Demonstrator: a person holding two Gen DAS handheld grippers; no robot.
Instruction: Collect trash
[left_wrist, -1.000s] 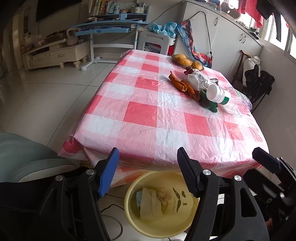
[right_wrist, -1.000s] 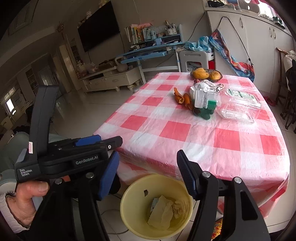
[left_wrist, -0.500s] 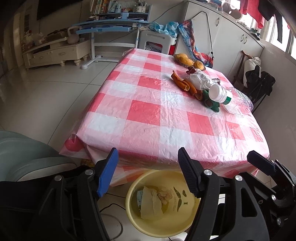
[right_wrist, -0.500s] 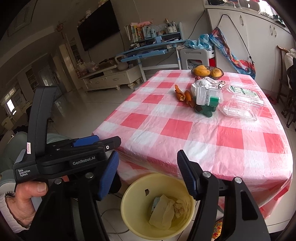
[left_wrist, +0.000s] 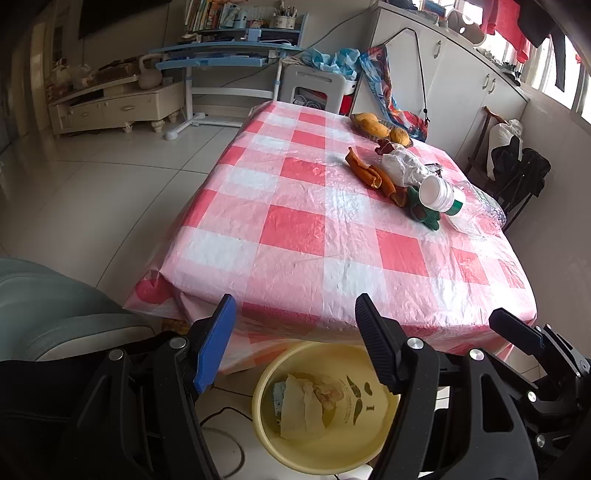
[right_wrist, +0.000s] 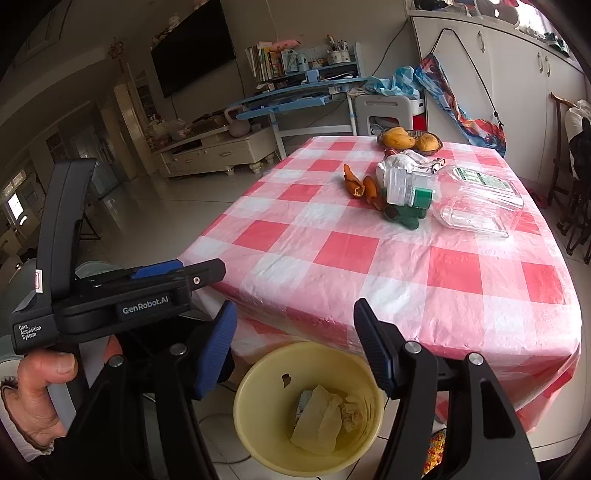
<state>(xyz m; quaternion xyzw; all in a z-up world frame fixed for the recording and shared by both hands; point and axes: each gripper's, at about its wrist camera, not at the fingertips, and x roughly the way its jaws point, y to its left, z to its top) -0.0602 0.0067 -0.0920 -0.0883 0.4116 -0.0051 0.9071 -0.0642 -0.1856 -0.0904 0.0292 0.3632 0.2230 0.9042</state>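
Trash pile (right_wrist: 402, 192) (peels, bottle, wrappers) is sitting far side of checked table (right_wrist: 332, 258). Yellow bin (right_wrist: 258, 376) w/ paper is standing on floor below near edge. Left gripper (left_wrist: 295, 317) & right gripper (right_wrist: 295, 321) are hovering over bin, both gaping, nothing btwn jaws.

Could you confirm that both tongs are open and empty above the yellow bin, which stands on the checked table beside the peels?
Not quite: the yellow bin stands on the floor below the table's near edge, as the right wrist view shows. The rest holds: the left tongs and right tongs are open and empty above it, and the peels lie on the table.
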